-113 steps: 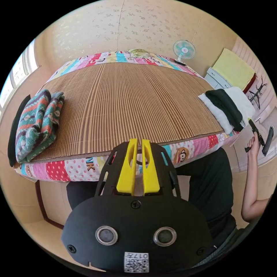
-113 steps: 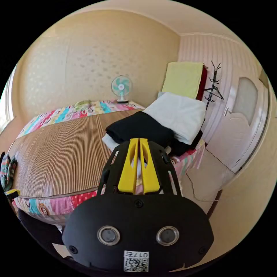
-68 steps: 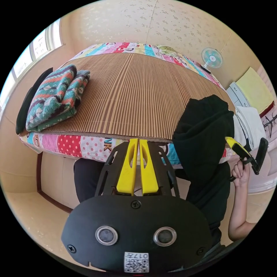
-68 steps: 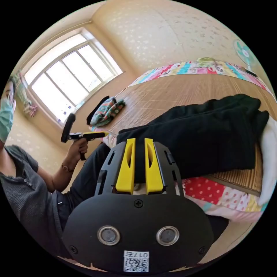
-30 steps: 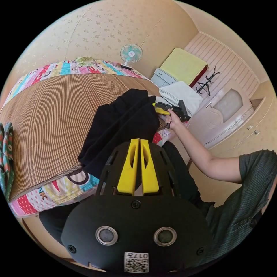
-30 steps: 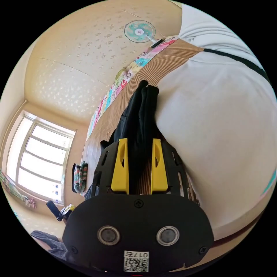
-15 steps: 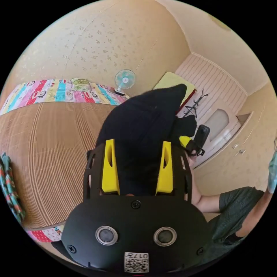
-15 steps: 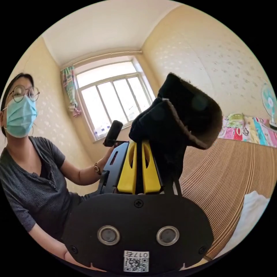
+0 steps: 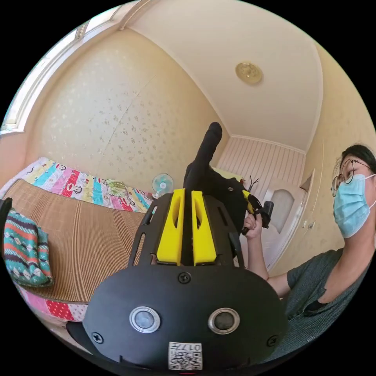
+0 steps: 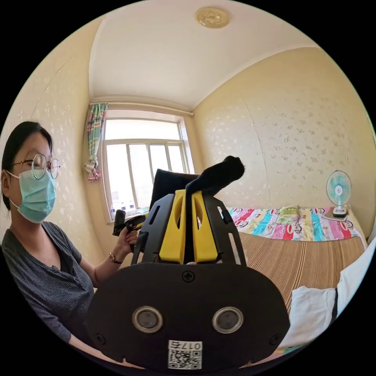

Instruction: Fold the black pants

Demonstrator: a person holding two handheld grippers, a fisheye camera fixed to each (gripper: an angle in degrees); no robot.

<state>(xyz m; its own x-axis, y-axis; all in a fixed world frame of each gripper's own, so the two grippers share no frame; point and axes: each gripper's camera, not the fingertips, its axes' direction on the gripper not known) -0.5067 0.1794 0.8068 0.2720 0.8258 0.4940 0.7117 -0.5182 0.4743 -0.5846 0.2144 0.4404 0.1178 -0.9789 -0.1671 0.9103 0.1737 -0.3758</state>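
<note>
Both claws are pinching the black pants (image 9: 203,172) aloft: left claw (image 9: 187,231) and right claw (image 10: 188,231) nearly closed on fabric. Thin edge grips are risking slippage onto the bed (image 9: 90,243) below.

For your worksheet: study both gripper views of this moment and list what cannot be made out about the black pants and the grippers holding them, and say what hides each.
1. Left gripper view: the lower part of the black pants is hidden behind the yellow-jawed left gripper and its black housing.
2. Left gripper view: the right gripper is small and half covered by cloth.
3. Right gripper view: most of the pants are behind the right gripper.
4. Right gripper view: the left gripper is too small to judge.
</note>
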